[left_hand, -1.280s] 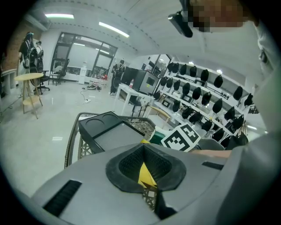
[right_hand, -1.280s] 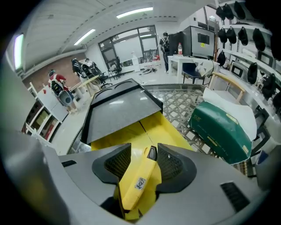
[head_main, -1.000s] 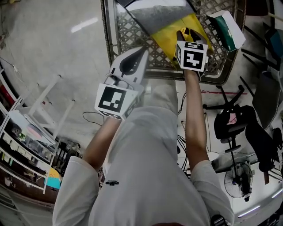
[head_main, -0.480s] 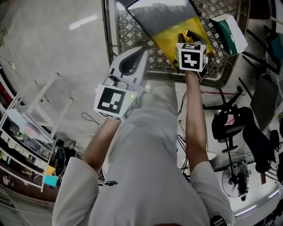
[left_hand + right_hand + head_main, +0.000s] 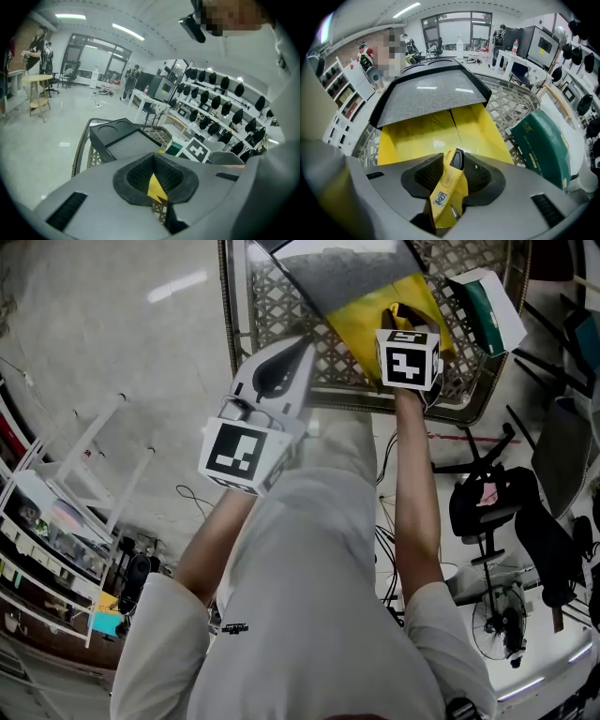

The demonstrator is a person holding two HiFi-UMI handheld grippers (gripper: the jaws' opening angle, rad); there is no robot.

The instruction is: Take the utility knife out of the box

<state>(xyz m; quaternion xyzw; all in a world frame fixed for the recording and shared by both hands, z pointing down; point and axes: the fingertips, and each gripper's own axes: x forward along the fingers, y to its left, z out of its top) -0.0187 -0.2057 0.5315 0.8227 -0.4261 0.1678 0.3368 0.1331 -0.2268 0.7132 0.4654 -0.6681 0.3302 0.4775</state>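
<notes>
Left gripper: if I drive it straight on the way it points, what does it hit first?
Probably the wicker table top, beside a corner of the yellow box; both show through its jaws. Depth is unclear, so it might clip the box first.

We've got a yellow knife (image 5: 446, 190) with a black slider (image 5: 458, 159), a yellow box (image 5: 417, 136) with a speckled grey lid (image 5: 429, 98), and a dark green carton (image 5: 541, 145).

A counter (image 5: 272, 306) with an open lattice top and a raised metal rim carries two things. A yellow box (image 5: 361, 329) lies near its middle, its grey lid (image 5: 337, 268) raised at the far side. A green box (image 5: 486, 304) sits at the right edge, seemingly propped on the rim.
</notes>
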